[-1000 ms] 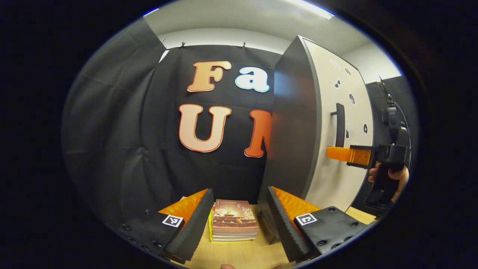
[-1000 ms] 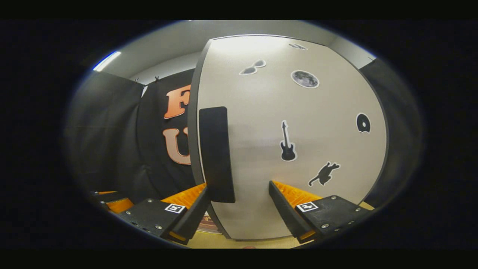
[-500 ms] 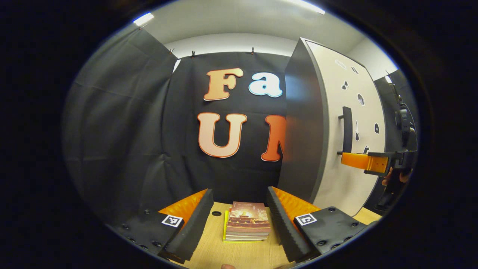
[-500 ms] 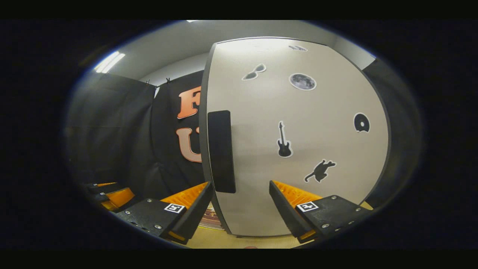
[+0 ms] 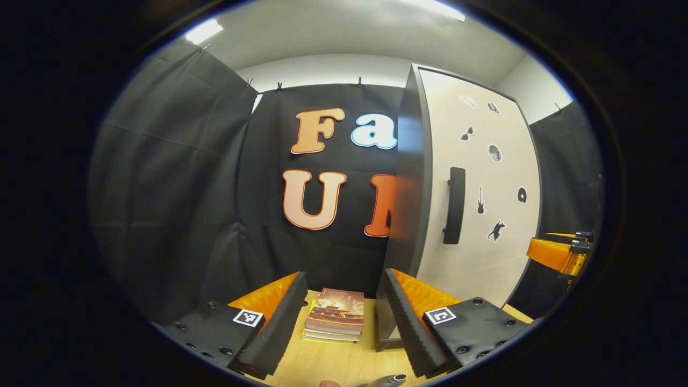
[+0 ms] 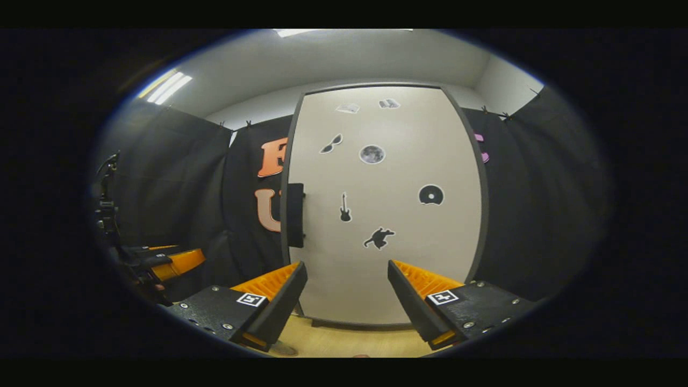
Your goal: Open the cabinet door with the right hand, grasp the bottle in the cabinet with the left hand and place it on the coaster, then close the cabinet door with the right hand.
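Pale cabinet door stood shut, its dark handle at the left edge. Right gripper faced the door, well apart from it, fingers open and empty. Left gripper had open, empty fingers above books on the desk. Bottle and coaster not identifiable. Risk: fingers slipping off the narrow handle. No readable labels; stickers were pictures.

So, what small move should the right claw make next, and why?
Probably just ease the right claw back and rest. The cabinet door looks shut, flat against the cabinet, and the open claw stands clear of the handle. A metallic top near the left claw may be the bottle, already out; I cannot tell for sure.
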Available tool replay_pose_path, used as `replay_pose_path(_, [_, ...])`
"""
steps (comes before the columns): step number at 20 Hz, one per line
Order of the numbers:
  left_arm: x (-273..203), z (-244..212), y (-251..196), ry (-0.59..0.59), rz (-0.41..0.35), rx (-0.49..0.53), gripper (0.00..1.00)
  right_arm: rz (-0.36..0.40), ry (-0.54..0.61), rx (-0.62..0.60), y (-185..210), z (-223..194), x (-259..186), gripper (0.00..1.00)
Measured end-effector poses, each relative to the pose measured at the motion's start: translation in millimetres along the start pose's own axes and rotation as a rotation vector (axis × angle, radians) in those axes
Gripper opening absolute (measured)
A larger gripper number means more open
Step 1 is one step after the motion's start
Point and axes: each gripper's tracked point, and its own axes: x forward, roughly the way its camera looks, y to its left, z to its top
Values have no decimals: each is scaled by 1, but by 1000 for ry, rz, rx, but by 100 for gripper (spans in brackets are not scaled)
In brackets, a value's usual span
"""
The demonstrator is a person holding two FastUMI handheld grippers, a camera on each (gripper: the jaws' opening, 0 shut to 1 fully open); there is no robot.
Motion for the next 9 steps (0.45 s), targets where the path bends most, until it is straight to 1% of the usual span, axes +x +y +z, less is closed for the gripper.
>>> replay_pose_path(5, [-29,5,-22,-11,-11,29,94,-62,9,-20,-32,-12,-42,93])
replay_pose_path(7, [-35,7,-26,-18,-16,58,94,-77,4,-28,-36,-14,-56,93])
replay_pose_path(9, [-38,8,-34,-17,-39,54,94,-98,-6,-37,-38,-12,-65,93])
